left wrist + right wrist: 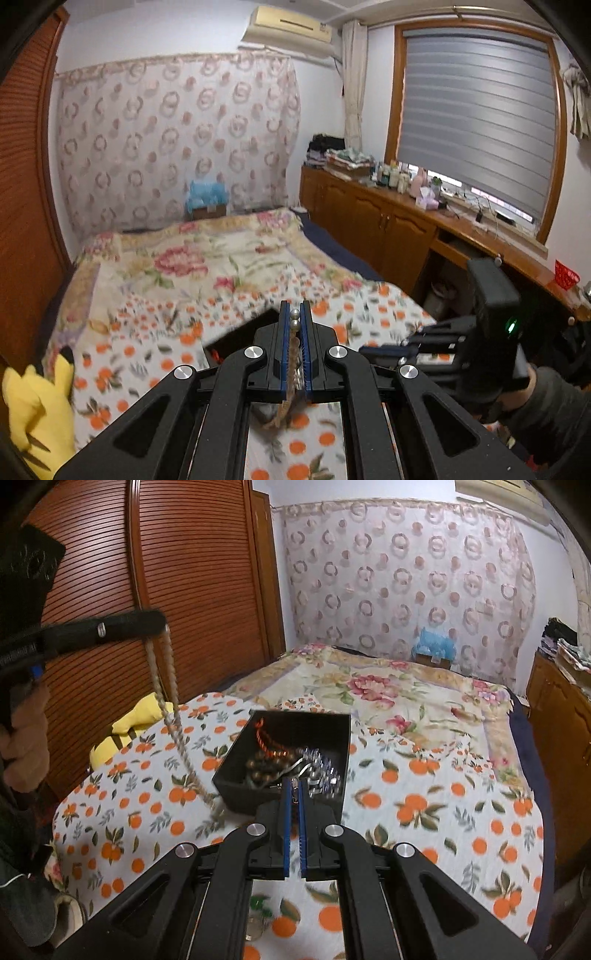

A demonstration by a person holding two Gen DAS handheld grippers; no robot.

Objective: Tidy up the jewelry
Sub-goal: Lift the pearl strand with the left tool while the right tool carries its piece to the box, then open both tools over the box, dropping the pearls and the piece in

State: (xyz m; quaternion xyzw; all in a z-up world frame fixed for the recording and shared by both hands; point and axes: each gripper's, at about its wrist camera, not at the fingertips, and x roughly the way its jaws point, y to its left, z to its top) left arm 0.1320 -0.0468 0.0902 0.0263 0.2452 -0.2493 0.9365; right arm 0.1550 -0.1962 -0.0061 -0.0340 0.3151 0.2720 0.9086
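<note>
My left gripper [295,314] is shut on a beige braided necklace [292,369] with silvery pearl beads at the jaw tips. It holds it up above the bed. In the right wrist view the left gripper [162,622] is at upper left and the necklace [173,716] hangs from it in a long loop down to the bedspread beside a black box [332,734]. The box holds several pieces of jewelry: orange beads, brown beads and silvery chains. My right gripper [294,784] is shut on a small silvery piece at the box's near edge.
The box sits on an orange-print bedspread [424,812]. A yellow plush toy [125,731] lies at the bed's left edge, by a wooden louvred wardrobe [184,590]. A wooden sideboard [388,218] with bottles runs along the right under the window.
</note>
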